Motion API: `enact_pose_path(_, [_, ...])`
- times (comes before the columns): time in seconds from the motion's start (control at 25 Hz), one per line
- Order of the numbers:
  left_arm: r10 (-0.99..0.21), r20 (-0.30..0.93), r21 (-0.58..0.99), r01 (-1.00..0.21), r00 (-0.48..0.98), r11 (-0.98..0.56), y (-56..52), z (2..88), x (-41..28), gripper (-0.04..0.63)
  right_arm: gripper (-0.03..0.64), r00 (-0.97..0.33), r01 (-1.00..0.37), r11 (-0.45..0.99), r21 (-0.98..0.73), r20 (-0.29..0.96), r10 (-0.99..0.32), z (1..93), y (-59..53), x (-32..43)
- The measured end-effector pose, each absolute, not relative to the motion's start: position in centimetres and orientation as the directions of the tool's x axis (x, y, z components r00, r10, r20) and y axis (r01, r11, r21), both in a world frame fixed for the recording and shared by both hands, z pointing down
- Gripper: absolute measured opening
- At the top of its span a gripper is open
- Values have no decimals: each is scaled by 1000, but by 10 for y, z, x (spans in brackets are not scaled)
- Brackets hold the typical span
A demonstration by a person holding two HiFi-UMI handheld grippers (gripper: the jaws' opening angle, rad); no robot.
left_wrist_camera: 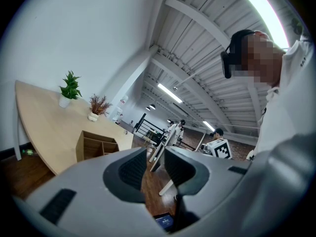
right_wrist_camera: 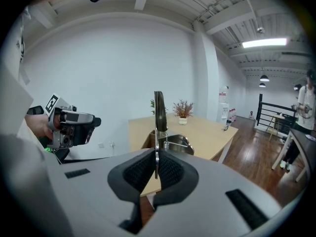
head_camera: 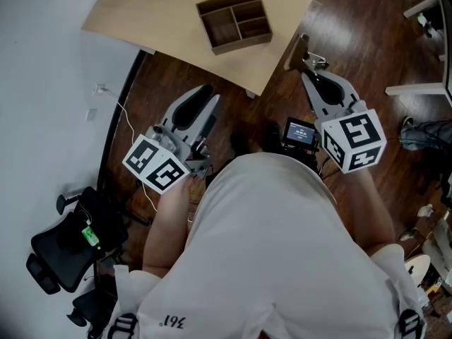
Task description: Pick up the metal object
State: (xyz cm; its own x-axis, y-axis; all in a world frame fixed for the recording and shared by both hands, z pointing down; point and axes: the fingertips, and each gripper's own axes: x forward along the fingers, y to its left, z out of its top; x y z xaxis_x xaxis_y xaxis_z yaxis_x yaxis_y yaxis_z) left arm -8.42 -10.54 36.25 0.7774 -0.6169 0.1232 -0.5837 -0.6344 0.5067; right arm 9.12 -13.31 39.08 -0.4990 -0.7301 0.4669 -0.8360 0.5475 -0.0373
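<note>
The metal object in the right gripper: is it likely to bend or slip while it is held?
The metal object looks thin but rigid, so it will probably not bend. The right gripper pinches only its near edge, and most of it stands beyond the jaws, so it may pivot or slip.

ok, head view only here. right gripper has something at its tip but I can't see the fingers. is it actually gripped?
Observer: Yes. The right gripper view shows the right gripper with its fingers shut on the metal object, which stands up edge-on between them.
Operator: and the left one?
Observer: The left gripper is open. Only floor shows between its fingers.
Operator: table just has the box?
Observer: No. The left gripper view shows a green plant and a brown plant in pots on the table, beyond the box.
</note>
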Motion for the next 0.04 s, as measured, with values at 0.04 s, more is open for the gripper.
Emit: enact_pose_path(0.04, [-616, 123, 507, -583, 778, -634, -105, 363, -84, 91, 3, -499, -836, 548, -37, 467, -730, 391, -133, 91])
